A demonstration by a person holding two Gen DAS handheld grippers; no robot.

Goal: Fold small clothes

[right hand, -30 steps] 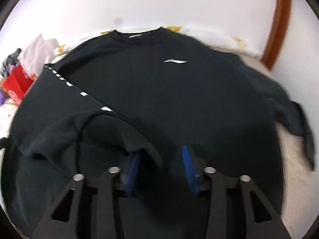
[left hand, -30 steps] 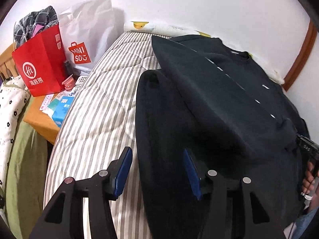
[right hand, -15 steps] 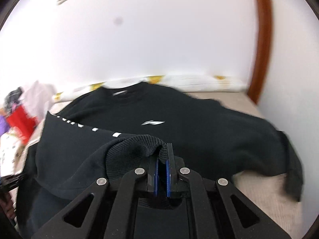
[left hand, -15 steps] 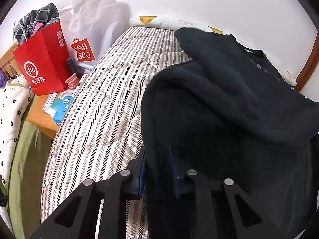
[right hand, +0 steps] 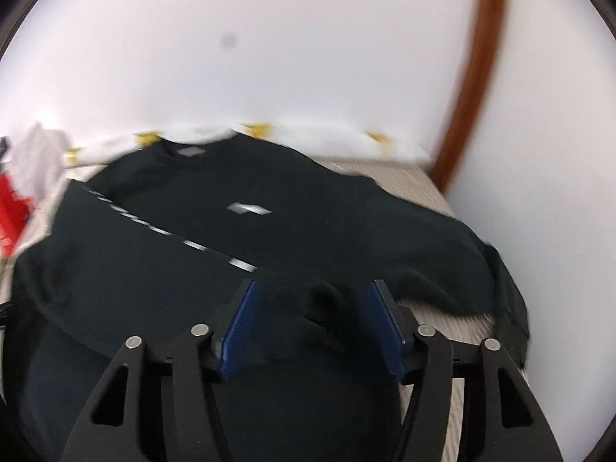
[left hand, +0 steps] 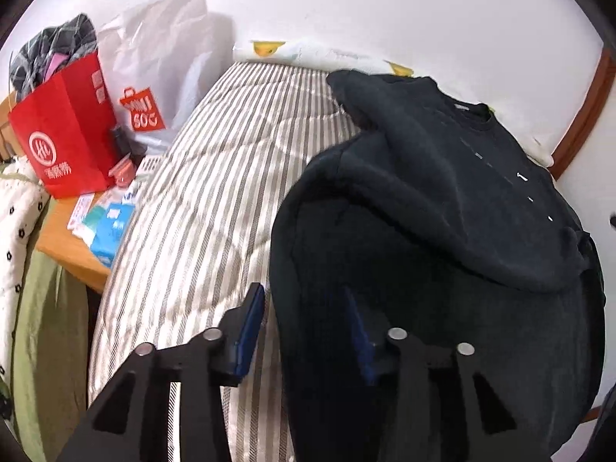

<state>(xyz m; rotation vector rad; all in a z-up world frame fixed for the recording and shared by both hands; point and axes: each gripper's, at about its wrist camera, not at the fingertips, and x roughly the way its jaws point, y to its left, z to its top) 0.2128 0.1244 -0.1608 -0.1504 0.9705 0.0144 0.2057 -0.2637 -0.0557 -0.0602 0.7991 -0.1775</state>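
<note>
The black sweatshirt (left hand: 442, 200) is lying on the striped bed (left hand: 215, 200), one sleeve (right hand: 127, 254) folded across toward four o'clock; both hand-held grippers, left (left hand: 304, 327) and right (right hand: 312, 327), are gaping empty, other sleeve and body still awaiting folding

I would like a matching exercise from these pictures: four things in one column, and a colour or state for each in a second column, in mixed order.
Things:
1. sweatshirt
2. paper bag
3. mattress
4. left gripper

Colour or state:
A. striped
B. open
C. black, one sleeve folded across the body
D. red

Pairs: 1-C, 2-D, 3-A, 4-B
</note>
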